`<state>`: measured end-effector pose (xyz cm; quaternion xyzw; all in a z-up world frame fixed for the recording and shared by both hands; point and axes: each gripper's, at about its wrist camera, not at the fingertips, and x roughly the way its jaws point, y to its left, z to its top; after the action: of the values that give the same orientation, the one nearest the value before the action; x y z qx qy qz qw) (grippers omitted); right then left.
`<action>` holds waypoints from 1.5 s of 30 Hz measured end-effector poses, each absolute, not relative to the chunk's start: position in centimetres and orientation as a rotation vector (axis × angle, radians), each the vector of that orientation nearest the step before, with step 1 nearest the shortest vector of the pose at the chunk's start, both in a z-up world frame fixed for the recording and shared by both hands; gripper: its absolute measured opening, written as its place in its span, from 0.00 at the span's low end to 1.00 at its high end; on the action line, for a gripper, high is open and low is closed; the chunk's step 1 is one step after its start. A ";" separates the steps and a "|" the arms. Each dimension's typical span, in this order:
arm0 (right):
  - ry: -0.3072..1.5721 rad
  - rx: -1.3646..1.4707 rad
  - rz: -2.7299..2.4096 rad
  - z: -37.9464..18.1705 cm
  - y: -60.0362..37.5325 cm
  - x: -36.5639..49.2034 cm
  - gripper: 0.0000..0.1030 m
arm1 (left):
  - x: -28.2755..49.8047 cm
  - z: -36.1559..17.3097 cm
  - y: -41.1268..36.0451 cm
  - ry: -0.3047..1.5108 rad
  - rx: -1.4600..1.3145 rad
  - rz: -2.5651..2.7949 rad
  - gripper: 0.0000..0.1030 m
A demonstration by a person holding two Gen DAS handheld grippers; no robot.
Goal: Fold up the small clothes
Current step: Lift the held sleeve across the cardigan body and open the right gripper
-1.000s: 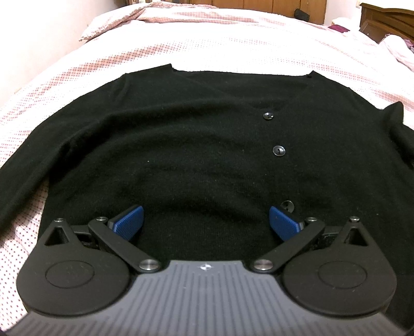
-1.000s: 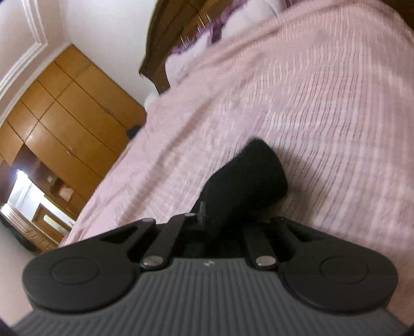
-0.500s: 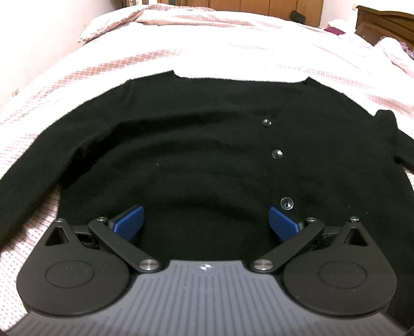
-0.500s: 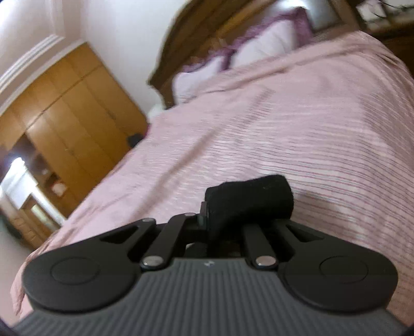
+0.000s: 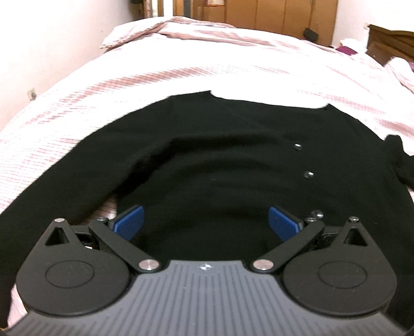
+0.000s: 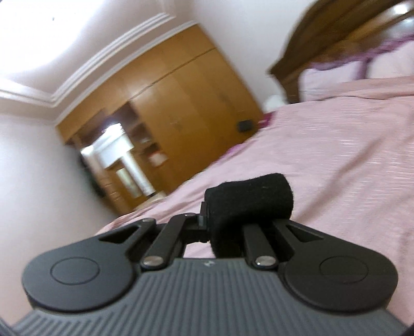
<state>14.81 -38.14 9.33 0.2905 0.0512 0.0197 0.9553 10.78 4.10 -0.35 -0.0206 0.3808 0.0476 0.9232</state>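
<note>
Two grippers are working over a bed (image 5: pixel 258 67). A black cardigan (image 5: pixel 207 160) is lying flat on the bed, front side up, with its neckline toward the far end of the bed and its buttons (image 5: pixel 308 174) in a line. The left gripper (image 5: pixel 206 223) is hovering above the cardigan's lower edge, with its blue pads (image 5: pixel 128 221) spread wide and nothing between them. The right gripper (image 6: pixel 233 224) is pinching a sleeve cuff (image 6: pixel 251 196), which is sticking up over the bed; a wardrobe (image 6: pixel 186 103) is standing behind the bed.

The cardigan (image 5: pixel 207 160) lies flat on the bed (image 5: pixel 233 67), wardrobe (image 5: pixel 279 13) behind.
</note>
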 end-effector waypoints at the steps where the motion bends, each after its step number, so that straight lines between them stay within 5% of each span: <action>1: 0.103 0.580 0.071 9.8 -37.0 15.0 0.07 | 10.6 -0.2 4.6 0.778 -0.044 0.106 1.00; 9: 0.166 0.510 0.317 10.0 -26.8 17.4 0.07 | 9.2 1.1 8.9 0.736 -0.055 0.196 1.00; 24: 0.654 0.320 0.537 -1.4 -12.1 18.9 0.12 | 8.2 0.1 12.9 0.741 -0.116 0.248 1.00; 29: 0.667 0.324 0.607 -2.0 -12.0 16.4 0.69 | 8.7 0.1 12.3 0.737 -0.109 0.226 1.00; 45: 0.568 0.307 0.363 0.9 -24.4 11.0 0.72 | 12.1 1.8 4.1 0.700 -0.044 0.006 1.00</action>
<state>10.95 -24.44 0.89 0.1499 0.2776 0.1772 0.9322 12.11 4.06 1.76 -0.0218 0.3426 0.0031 0.9392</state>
